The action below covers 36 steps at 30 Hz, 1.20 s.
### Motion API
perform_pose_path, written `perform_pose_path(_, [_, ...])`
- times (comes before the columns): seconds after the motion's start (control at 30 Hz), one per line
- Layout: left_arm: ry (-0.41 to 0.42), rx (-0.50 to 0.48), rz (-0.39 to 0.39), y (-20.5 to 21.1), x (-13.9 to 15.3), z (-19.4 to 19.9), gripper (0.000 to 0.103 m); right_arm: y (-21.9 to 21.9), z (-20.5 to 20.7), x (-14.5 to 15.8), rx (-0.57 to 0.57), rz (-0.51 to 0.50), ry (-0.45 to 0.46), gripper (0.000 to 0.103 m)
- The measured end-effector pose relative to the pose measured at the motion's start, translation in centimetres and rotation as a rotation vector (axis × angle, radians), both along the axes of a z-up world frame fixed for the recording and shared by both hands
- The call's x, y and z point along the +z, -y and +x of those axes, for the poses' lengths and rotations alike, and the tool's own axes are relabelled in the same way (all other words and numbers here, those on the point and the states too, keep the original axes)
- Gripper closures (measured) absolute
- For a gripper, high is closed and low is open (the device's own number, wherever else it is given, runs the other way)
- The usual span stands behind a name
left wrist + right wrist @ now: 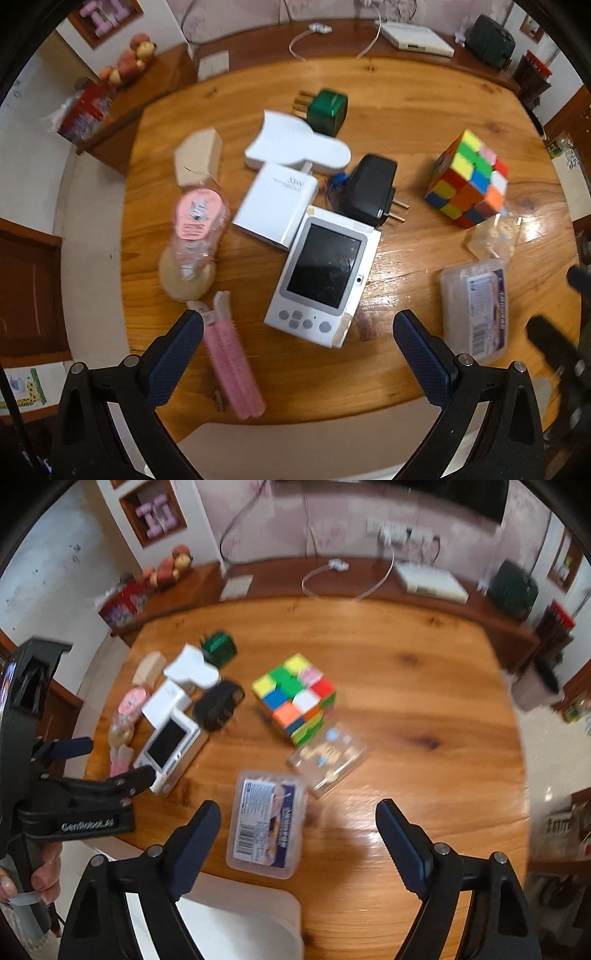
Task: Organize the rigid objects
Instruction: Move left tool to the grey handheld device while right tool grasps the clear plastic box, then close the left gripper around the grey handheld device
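Round wooden table (424,110), rigid objects, both grippers released

Left gripper (297,360) spread wide, lower frame; white handheld device (321,275) centre, pink hair roller (231,373) beside left finger, black adapter (369,192), Rubik's cube (467,177) upper right. Right gripper (297,843) spread, empty; clear labelled box (266,823) between its fingers, lower centre

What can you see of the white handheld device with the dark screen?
The white handheld device is a flat, plastic-looking slab lying face up on the wooden table. It has a dark, unlit screen in a grey bezel, with a row of grey buttons below it. Tape-like patches sit at its corners. Its far end lies against the white box and the black plug adapter; the overlap is unclear. Neither gripper touches it.
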<state>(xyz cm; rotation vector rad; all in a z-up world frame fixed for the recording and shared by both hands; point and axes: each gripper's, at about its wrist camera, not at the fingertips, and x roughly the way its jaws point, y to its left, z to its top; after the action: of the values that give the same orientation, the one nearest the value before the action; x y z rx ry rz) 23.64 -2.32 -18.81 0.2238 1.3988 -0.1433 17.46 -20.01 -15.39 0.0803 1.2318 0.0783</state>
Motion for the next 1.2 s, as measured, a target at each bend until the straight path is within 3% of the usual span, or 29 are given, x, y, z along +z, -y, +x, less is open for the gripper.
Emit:
perform_pose_path(0.37, [-0.077, -0.024, -0.002, 1.6, -3.0, 1.3, 0.001, -3.1, 1.7, -3.8, 0.027, -0.032, -0.141, 0.017])
perform_pose_path(0.53, [-0.107, -0.022, -0.018, 2.0, -3.4, 1.6, 0.006, -3.3, 2.2, -5.0, 0.018, -0.05, -0.179, 0.019])
perform_pose_path(0.9, [-0.148, 0.024, -0.02, 1.8, -5.2, 2.2, 0.021, -3.6, 2.6, -8.2, 0.01, -0.054, -0.289, 0.035])
perform_pose_path(1.2, [-0.142, 0.045, -0.033, 1.6, -6.3, 3.6, 0.025, -5.2, 2.1, -8.9, 0.037, -0.104, -0.271, 0.04])
